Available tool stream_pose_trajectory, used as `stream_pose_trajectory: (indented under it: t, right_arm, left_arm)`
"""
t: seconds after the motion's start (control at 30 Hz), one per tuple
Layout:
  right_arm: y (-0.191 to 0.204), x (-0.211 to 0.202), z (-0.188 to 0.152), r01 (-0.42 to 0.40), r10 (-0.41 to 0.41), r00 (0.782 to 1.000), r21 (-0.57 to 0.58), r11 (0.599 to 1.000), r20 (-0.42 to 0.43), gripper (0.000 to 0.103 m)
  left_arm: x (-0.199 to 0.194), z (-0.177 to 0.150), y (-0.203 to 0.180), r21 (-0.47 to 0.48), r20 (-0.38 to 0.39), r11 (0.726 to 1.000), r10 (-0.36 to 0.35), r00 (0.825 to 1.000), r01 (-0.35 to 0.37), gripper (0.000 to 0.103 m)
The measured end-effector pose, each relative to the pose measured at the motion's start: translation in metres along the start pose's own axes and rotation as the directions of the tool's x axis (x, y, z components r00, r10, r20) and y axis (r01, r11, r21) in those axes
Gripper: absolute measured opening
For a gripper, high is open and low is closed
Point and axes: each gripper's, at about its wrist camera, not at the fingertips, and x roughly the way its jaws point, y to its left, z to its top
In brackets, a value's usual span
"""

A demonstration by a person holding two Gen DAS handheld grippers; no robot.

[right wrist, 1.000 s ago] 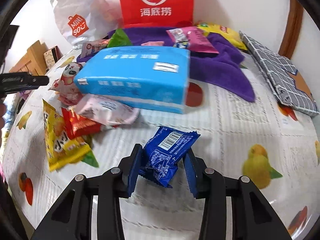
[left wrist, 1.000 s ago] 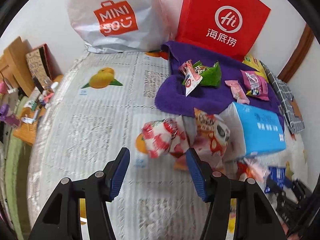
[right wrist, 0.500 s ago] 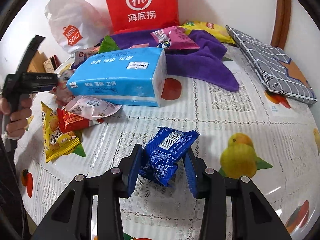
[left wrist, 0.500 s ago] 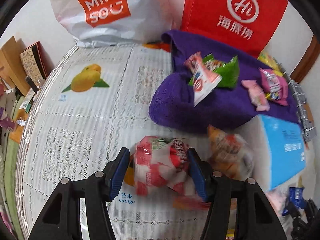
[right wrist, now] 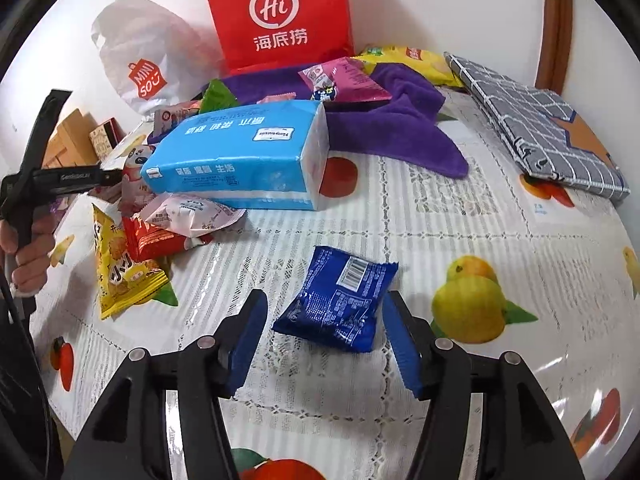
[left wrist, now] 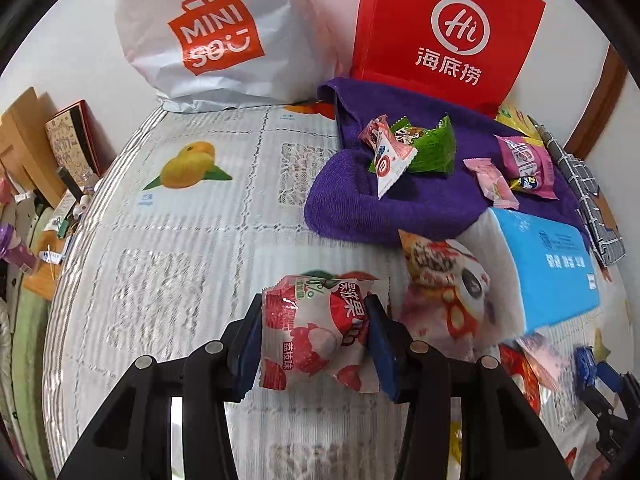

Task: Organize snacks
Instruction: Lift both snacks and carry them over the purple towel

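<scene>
Snacks are mid-sorting: the left gripper (left wrist: 316, 332) is clamped on a lychee snack packet (left wrist: 320, 330) above the table (left wrist: 180, 240), presumably for transfer, while the right gripper (right wrist: 324, 338) stands wide around a blue packet (right wrist: 340, 304) lying flat, unheld.

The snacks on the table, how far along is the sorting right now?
Partly done. Several small packets, including a green one, already lie on the purple towel. The left gripper is shut on a red-and-white lychee packet. The right gripper is open around a blue foil packet lying on the tablecloth. A yellow packet and others are left.
</scene>
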Motion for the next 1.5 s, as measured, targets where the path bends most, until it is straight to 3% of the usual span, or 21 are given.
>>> stream_pose_trajectory:
  t: [0.23, 0.3, 0.33, 0.43, 0.83, 1.1, 1.5]
  right_arm:
    - [0.003, 0.02, 0.003, 0.1, -0.099, 0.994, 0.009, 0.995, -0.038, 0.06]
    - [0.005, 0.021, 0.004, 0.133, -0.133, 0.991, 0.009, 0.991, -0.024, 0.056]
    - [0.007, 0.021, 0.005, 0.136, -0.136, 0.991, 0.006, 0.991, -0.022, 0.047]
    - [0.012, 0.021, 0.007, 0.147, -0.147, 0.989, -0.005, 0.989, -0.026, 0.046]
    - [0.022, -0.017, 0.019, 0.062, -0.06, 0.996, -0.031, 0.998, 0.062, 0.046]
    - [0.028, -0.039, 0.047, 0.062, -0.057, 0.989, -0.029, 0.998, 0.135, 0.046]
    - [0.036, -0.057, 0.109, 0.066, -0.056, 0.97, -0.034, 0.997, 0.237, 0.046]
  left_arm:
    - [-0.016, -0.012, 0.003, -0.006, 0.014, 1.0, -0.01, 1.0, 0.01, 0.045]
    - [-0.022, -0.018, 0.004, -0.001, 0.017, 1.0, -0.011, 1.0, 0.011, 0.045]
    - [-0.025, -0.021, 0.003, 0.005, 0.02, 1.0, -0.009, 1.0, 0.008, 0.045]
    - [-0.033, -0.028, 0.004, 0.009, 0.029, 1.0, -0.008, 1.0, 0.007, 0.045]
    - [-0.073, -0.037, -0.02, 0.042, 0.088, 0.994, -0.102, 0.991, 0.099, 0.045]
    - [-0.09, -0.027, -0.046, 0.068, 0.101, 0.986, -0.161, 0.982, 0.154, 0.045]
    - [-0.102, 0.001, -0.07, 0.1, 0.127, 0.982, -0.173, 0.977, 0.161, 0.045]
